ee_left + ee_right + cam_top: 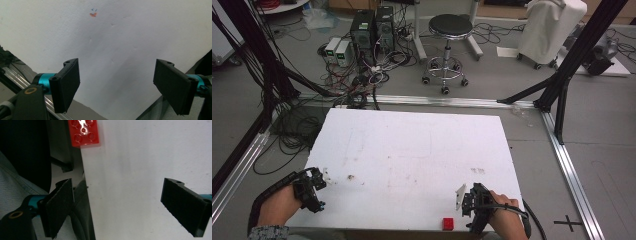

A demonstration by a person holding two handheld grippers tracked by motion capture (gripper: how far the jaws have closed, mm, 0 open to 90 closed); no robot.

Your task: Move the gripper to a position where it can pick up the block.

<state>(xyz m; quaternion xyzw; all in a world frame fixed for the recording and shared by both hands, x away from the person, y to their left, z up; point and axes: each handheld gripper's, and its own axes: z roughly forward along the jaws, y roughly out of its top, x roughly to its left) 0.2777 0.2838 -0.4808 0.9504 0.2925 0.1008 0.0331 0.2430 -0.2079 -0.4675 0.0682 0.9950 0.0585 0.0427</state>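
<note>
Right hand-held gripper (pixel 472 202) gaped empty beside red brick (pixel 447 223) at counter (pixel 412 150) edge; left hand-held gripper (pixel 312 187) likewise. Likely pre-grasp; next needs alignment over brick.

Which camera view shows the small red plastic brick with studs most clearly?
The right gripper view: the small red plastic brick with studs is large there, its round studs are clear, and it sits at the edge of the white foam table top. In the high view it is a small red square at the near edge. The left gripper view looks elsewhere.
</note>
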